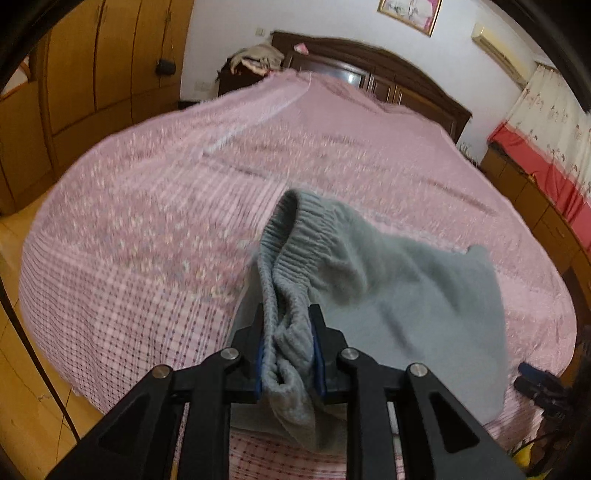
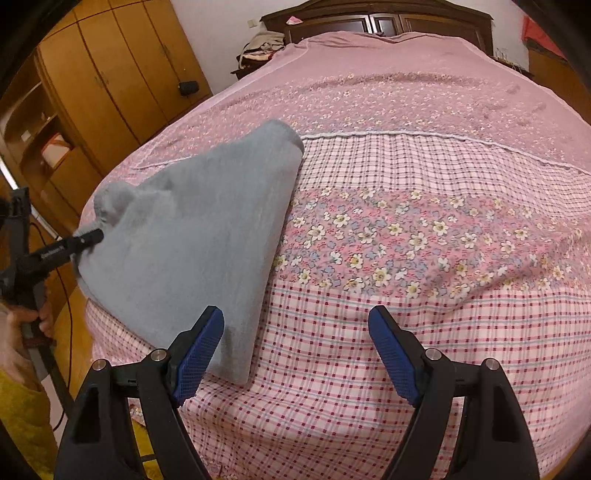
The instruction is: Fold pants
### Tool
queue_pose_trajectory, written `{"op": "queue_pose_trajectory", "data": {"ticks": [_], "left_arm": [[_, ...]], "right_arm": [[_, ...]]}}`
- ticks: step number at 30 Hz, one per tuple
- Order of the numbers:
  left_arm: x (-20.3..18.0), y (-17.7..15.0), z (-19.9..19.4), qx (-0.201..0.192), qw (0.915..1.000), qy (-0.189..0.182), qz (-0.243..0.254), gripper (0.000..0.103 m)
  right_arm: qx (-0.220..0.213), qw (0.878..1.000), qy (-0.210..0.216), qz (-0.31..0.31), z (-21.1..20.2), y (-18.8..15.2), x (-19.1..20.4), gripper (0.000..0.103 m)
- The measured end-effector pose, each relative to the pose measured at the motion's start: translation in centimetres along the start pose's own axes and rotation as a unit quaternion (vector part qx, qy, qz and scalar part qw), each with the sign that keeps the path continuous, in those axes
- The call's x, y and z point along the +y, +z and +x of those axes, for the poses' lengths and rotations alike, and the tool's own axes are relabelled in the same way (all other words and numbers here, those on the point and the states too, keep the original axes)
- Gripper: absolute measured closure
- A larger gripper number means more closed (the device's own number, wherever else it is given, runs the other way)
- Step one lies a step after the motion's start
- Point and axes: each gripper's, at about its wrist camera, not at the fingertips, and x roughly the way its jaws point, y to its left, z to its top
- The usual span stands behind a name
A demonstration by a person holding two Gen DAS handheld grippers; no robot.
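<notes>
The left gripper [image 1: 288,328] was pinched tight on the ribbed waistband of the grey pants [image 1: 388,288], with a thick bunch of the elastic squeezed between its blue pads [image 1: 318,354]. From there the fabric was lifted and draped off to the right, hanging over the pink bedspread [image 1: 147,229] near the bed's front edge. The left wrist shot was pretty blurry, so finer detail on the bedspread was hard to make out.

The right gripper [image 2: 295,336] was spread wide with nothing between its fingers, hovering over the checked part of the bedspread [image 2: 406,332] by the front edge. Its left pad [image 2: 199,354] sat just beside the near corner of the pants [image 2: 192,236], maybe overlapping it, couldn't tell if it was touching. From that side the pants looked like one long folded strip running from the front-left part of the bed toward the middle, with the left gripper [image 2: 92,236] gripping it at the left edge.

Behind the bed there was a dark headboard [image 2: 376,18] and a wooden wardrobe [image 2: 122,66] on the left.
</notes>
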Motion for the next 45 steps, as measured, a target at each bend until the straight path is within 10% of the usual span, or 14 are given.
{"op": "queue_pose_trajectory", "data": {"ticks": [8,15,19,21,24,36,45], "left_arm": [[1.6,-1.9,-0.7,0.01,0.9993,0.035,-0.012,0.052],[0.6,-2.3,-3.4,0.005,0.9976,0.068,0.01,0.052],[-1.4,-1.2,-4.3,-0.01,0.9978,0.06,0.027,0.052],[-2.9,-0.2,-4.3,-0.023,0.9984,0.041,0.032,0.055],[-4.9,1.6,-3.0,-0.021,0.9985,0.011,0.049,0.087],[-4.2,3.5,6.0,0.046,0.9982,0.032,0.021,0.1],[-4.1,2.3,3.1,0.037,0.9992,0.014,0.006,0.098]], "right_arm": [[0.003,1.0,0.009,-0.022,0.8,1.7,0.3,0.02],[-0.019,0.998,0.019,-0.054,1.1,5.7,1.4,0.02],[-0.02,0.997,0.03,-0.065,1.5,7.8,1.9,0.053],[-0.017,0.997,0.04,-0.062,2.2,9.0,2.1,0.071],[-0.016,0.997,0.05,-0.061,3.7,10.5,2.4,0.074],[-0.005,0.997,0.002,-0.079,10.6,14.1,2.1,0.076],[-0.015,0.999,-0.004,-0.052,10.0,14.9,1.2,0.076]]}}
